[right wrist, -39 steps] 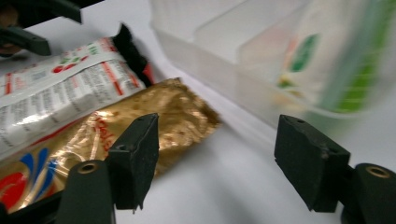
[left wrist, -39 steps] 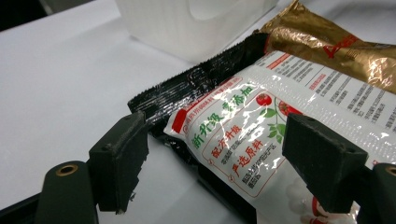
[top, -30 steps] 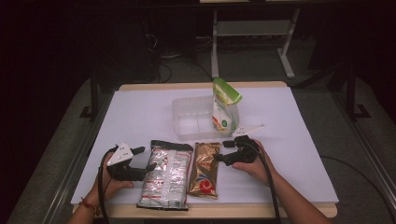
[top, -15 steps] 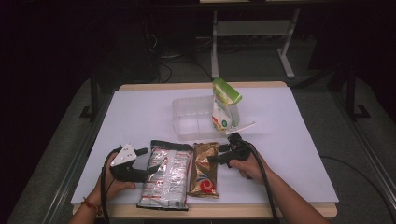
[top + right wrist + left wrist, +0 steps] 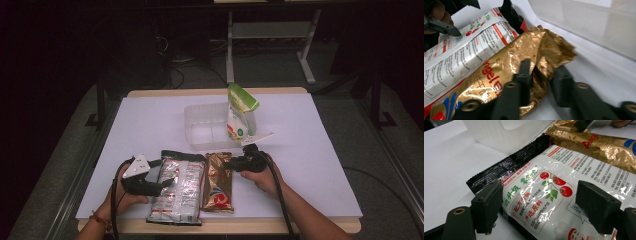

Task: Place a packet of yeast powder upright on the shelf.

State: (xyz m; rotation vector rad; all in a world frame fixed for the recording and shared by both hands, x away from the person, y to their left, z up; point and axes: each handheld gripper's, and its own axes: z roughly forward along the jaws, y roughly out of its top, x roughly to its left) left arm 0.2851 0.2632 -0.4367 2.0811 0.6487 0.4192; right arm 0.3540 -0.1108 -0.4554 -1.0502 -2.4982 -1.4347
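A gold foil packet (image 5: 218, 185) lies near the table's front edge, beside a larger silver-white packet (image 5: 179, 187) printed with tomatoes. My right gripper (image 5: 229, 162) has just been closing, and its jaws now pinch the crumpled top edge of the gold foil packet (image 5: 519, 57); in the right gripper view the right gripper (image 5: 541, 67) has foil squeezed between its pads. My left gripper (image 5: 167, 182) stands open at the tomato packet's left side. In the left gripper view the left gripper (image 5: 544, 195) straddles the tomato packet (image 5: 544, 185), pads apart from it.
A clear plastic container (image 5: 207, 125) stands mid-table just behind both packets, with a green and white pouch (image 5: 240, 112) upright against its right side. White paper (image 5: 310, 150) covers the tabletop. Both packets lie close to the front edge.
The right gripper's jaws went from wide open to closed on the gold packet's top edge. The left gripper has stayed put, still open.
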